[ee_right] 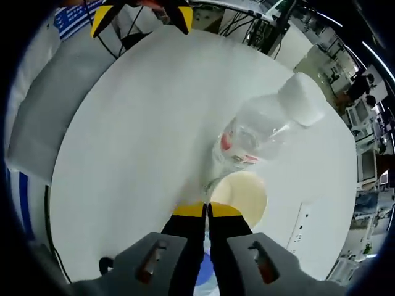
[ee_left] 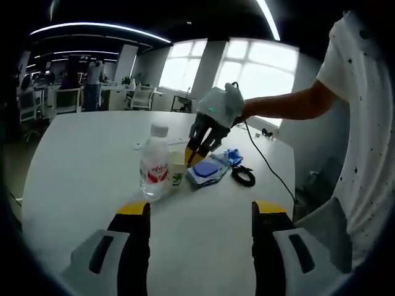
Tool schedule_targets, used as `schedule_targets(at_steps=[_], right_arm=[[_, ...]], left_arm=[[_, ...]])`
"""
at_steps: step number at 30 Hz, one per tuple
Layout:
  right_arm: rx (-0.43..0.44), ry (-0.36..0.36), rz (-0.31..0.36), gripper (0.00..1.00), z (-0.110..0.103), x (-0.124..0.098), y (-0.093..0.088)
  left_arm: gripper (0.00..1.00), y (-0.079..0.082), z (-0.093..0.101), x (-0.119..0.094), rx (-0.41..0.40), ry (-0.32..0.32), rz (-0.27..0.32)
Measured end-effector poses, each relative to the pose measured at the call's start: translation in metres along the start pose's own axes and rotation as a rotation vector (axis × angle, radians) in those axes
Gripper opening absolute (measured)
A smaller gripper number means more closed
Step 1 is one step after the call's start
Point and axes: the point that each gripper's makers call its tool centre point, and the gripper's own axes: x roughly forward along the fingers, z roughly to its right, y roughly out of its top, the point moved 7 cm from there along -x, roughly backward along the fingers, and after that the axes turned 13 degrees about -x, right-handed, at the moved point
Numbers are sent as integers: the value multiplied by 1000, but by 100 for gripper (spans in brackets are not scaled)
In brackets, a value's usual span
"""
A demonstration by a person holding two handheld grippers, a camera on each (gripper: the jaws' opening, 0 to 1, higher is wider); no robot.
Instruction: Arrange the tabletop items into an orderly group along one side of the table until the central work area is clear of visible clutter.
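A clear water bottle (ee_left: 154, 165) with a white cap and red label stands mid-table; in the right gripper view the bottle (ee_right: 259, 132) lies just beyond my jaws. A cream paper cup (ee_left: 178, 165) stands beside it. My right gripper (ee_left: 190, 157) reaches down to the cup from the right. Seen from above, the cup (ee_right: 241, 194) has its near rim pinched by the right gripper (ee_right: 207, 209), whose jaws are shut. A blue packet (ee_left: 207, 171) lies right of the cup. My left gripper (ee_left: 200, 213) hovers open before the bottle, nothing between its jaws; the left gripper (ee_right: 142, 13) also shows across the table.
A black coiled cable (ee_left: 244, 176) lies right of the packet, its cord trailing toward the table's far edge. A white socket strip (ee_right: 302, 228) sits on the white table (ee_left: 80, 154). A person's arm (ee_left: 290, 103) holds the right gripper. Office desks and chairs stand beyond.
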Motion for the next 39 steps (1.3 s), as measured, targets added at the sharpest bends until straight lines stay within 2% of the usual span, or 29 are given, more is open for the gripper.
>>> schedule_targets(at_steps=[10,23,27,39], right_arm=[[2,3,0,1,-1,1,-1],[32,-1,9,12,-4,2,0],[41,-7,18,13,-4,1,0],[74,-39,38,23,-8,-2,3]], left_arm=[[67,-1,-1,-1,-3,2,-1],[67,-1,1,0,-2,0,-3],[67,-1,1,0,0,2,-4],[67,1,7,1,14,-3,-15]])
